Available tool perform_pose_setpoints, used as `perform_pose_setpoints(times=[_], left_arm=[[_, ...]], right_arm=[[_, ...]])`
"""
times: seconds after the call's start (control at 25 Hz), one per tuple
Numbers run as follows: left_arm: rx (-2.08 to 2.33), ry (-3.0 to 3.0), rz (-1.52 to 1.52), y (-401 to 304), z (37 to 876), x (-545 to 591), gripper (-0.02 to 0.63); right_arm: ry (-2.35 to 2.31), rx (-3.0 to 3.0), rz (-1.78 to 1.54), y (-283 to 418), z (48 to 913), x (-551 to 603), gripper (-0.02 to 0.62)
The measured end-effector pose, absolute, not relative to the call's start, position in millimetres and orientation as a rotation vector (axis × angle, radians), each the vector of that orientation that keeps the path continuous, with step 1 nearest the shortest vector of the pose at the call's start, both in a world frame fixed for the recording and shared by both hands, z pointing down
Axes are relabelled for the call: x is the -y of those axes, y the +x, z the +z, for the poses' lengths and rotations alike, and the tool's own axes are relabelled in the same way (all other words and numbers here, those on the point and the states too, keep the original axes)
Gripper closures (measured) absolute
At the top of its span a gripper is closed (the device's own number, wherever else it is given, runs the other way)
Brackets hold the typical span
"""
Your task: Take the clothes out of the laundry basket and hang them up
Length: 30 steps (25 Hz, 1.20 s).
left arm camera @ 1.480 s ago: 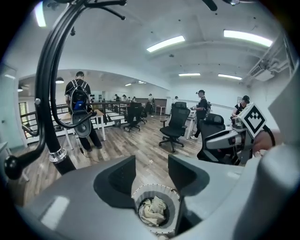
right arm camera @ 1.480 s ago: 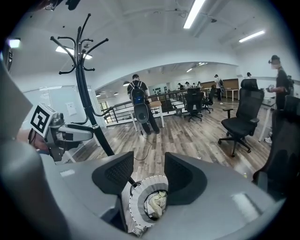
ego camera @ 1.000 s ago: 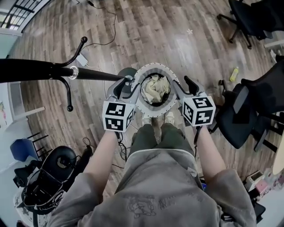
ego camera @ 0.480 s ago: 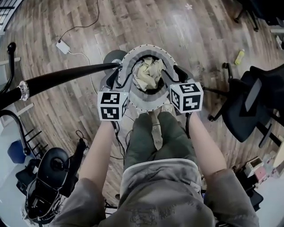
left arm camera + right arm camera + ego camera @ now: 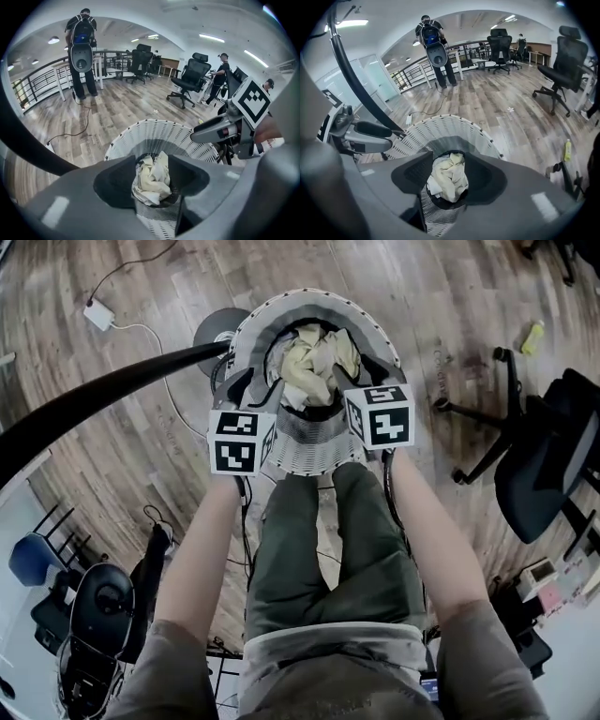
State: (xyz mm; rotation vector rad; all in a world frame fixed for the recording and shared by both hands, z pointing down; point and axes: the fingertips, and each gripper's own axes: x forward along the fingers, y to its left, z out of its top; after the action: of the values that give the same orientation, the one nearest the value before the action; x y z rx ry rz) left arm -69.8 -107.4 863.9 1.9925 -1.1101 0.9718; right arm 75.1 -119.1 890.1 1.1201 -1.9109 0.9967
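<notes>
Cream clothes (image 5: 314,357) lie bunched in the white basket (image 5: 300,451) on the floor. Step in hand: reach-in for the first pick. Left hand-held gripper (image 5: 251,390) and right hand-held gripper (image 5: 364,369) hover over the rim, both with jaws wide and gripping nothing. Next, I judge: lower one and close on a top fold. Black pole (image 5: 103,399) runs out of frame, so any hooks are cut off. I cannot tell how many garments there are.

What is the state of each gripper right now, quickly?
Left gripper: open, empty, aimed at the clothes in the basket.
Right gripper: open, empty, aimed at the same clothes.
</notes>
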Motion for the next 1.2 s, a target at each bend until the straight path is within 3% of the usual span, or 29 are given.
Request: perform_pose_setpoints(times=[0.44,0.6,0.88,1.2], left_arm=[[1.038,1.884,1.011,-50,1009,90,0.390],[1.042,1.806,1.045,-50,1059,88,0.388],[1.021,1.682,1.113,-56,1135,79,0.388],[1.028,1.645,1.081,-53,1174,75,0.399]], right_arm=[[1.182,1.741,1.110,87,1050,110,0.336],[1.328,1.737,1.145,99,1078,124,0.357],[1.286,1.672,1.175,106,1143,113,0.328],[1.269,1.559,1.145,109,1187,106,0.347]])
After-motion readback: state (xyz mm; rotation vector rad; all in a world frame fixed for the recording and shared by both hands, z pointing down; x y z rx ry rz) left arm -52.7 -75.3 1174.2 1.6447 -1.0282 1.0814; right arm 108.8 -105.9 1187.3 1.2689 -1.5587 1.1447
